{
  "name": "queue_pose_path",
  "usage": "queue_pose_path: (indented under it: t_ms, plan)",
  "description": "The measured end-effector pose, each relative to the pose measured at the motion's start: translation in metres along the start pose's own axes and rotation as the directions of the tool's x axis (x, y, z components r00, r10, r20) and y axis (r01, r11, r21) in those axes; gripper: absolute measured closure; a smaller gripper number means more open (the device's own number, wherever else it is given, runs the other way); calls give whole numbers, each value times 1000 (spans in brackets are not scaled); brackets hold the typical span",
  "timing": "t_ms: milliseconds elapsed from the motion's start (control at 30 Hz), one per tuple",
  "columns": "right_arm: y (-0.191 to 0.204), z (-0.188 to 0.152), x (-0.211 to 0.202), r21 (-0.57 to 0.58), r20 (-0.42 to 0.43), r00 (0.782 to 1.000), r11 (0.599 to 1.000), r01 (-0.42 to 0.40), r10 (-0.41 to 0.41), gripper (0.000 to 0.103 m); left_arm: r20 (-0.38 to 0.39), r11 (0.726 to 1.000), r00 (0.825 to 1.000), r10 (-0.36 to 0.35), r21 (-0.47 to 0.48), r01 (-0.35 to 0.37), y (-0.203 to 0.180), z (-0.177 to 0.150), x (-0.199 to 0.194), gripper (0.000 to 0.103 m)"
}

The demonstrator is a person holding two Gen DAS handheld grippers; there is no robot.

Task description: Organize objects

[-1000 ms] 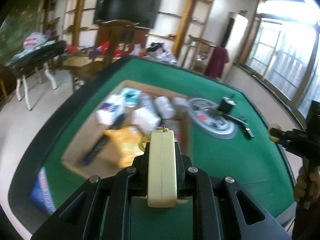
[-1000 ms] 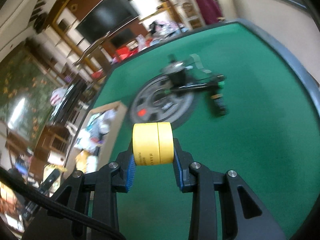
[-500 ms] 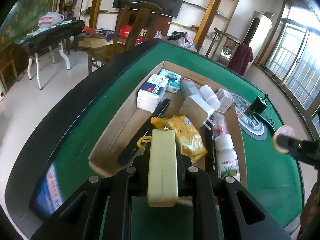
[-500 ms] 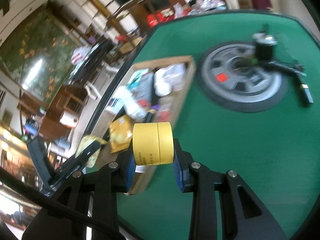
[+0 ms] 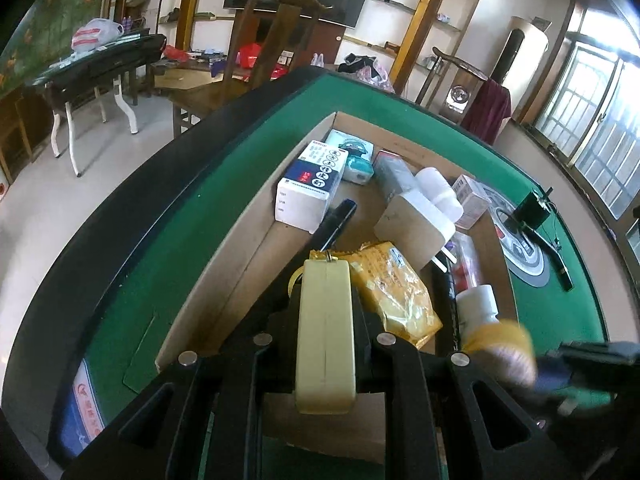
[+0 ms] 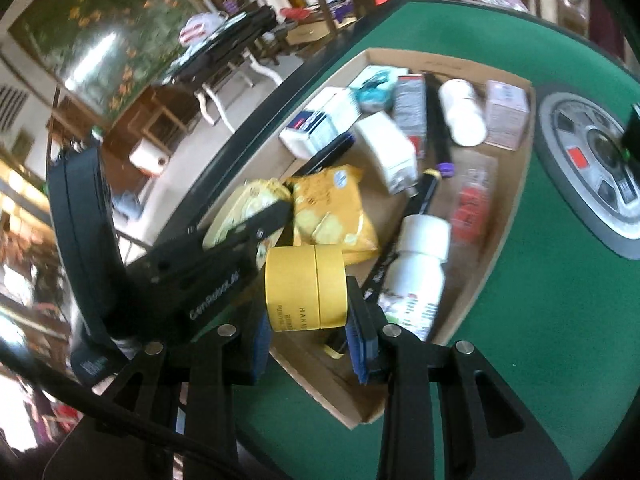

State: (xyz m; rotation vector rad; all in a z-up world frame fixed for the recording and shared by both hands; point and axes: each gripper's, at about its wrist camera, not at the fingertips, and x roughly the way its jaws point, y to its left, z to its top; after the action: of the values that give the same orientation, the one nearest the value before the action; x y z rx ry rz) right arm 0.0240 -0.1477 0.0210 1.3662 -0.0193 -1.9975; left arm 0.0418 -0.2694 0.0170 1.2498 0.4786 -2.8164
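From the left wrist, the left gripper (image 5: 326, 320) is clamping a flat, cream plastic tape measure (image 5: 326, 332) upright over the shallow cardboard tray (image 5: 256, 236) on the green felt worktop (image 5: 160, 264). From the right wrist, the right gripper (image 6: 306, 320) is tilting downward, squeezing a yellow tape roll (image 6: 306, 288) above the tray's near corner.

A pale yellow flat case (image 5: 326, 336) stands edge-up over a crowded cardboard box (image 5: 240, 240), near a yellow tape roll (image 6: 306, 288) held on its side.
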Motion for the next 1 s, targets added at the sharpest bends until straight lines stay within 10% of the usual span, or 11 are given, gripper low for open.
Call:
queue_pose_path:
  t_ms: [567, 700, 1000]
  plan:
    - [16, -16, 30, -127, 26, 991, 983, 130, -128, 73, 84, 998, 996, -26, -55, 31, 5, 11, -37, 86]
    - [20, -16, 28, -134, 37, 989, 980, 147, -143, 72, 157, 999, 986, 49, -26, -45, -7, 10, -57, 49]
    - [24, -23, -10, -144, 150, 980, 977, 156, -134, 58, 305, 976, 929, 208, 2, -219, -25, 6, -95, 36]
